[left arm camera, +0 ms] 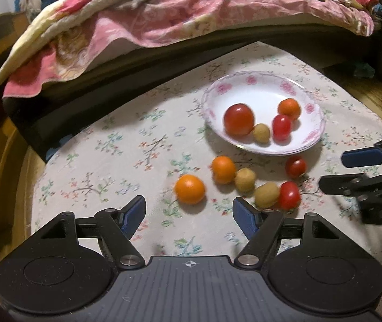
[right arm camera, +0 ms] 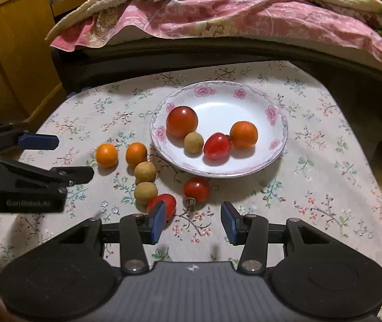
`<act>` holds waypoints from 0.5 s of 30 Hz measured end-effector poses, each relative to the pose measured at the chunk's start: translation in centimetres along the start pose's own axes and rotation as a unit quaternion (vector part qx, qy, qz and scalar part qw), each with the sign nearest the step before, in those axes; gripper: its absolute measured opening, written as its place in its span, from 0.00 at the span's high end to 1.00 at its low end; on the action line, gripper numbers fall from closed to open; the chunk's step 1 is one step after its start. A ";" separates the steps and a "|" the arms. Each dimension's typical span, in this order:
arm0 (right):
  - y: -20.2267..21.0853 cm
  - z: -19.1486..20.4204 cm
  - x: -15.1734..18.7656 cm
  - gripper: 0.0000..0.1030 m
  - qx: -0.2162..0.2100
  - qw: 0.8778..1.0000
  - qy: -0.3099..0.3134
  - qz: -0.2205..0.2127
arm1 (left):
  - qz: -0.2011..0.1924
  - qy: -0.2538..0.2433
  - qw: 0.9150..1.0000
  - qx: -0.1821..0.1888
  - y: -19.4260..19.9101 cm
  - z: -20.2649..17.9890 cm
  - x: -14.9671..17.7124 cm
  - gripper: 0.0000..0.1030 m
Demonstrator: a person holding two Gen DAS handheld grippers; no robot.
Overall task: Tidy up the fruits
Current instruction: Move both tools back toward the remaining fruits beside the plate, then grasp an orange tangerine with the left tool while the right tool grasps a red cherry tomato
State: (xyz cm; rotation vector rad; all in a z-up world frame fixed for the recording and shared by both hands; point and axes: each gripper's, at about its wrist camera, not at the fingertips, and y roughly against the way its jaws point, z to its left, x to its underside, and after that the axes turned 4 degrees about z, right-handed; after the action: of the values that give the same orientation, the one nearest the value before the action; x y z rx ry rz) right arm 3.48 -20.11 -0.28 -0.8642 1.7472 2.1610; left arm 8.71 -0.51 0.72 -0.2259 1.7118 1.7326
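A white plate with a pink flower rim [left arm camera: 247, 80] [right arm camera: 217, 88] holds a big red tomato [right arm camera: 182, 121], a tan longan [right arm camera: 193, 142], a red cherry tomato [right arm camera: 217, 145] and a small orange [right arm camera: 243, 134]. On the cloth in front lie two oranges [left arm camera: 190, 189] [left arm camera: 223, 169], two longans [left arm camera: 245, 179] [left arm camera: 267, 194] and two cherry tomatoes [left arm camera: 289, 195] [left arm camera: 295, 167]. My left gripper [left arm camera: 189, 216] is open just short of the nearest orange. My right gripper [right arm camera: 192, 221] is open, a round cherry tomato [right arm camera: 196, 189] just beyond its gap and an oblong one [right arm camera: 164, 204] at its left finger.
The flowered tablecloth [right arm camera: 311, 161] covers a small round table. A bed with a pink quilt [right arm camera: 217, 18] runs along the far side. A wooden cabinet [right arm camera: 16, 61] stands at the left.
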 end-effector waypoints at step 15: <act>-3.5 1.5 0.1 0.55 -0.044 0.998 0.030 0.017 | 0.016 -0.012 0.999 0.025 -1.0 0.5 0.9 0.24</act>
State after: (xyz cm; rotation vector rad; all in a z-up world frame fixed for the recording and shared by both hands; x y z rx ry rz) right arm 4.79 -17.74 -3.00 -0.9363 1.7166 2.2719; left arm 8.73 0.18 -0.54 -0.1557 1.7483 1.7052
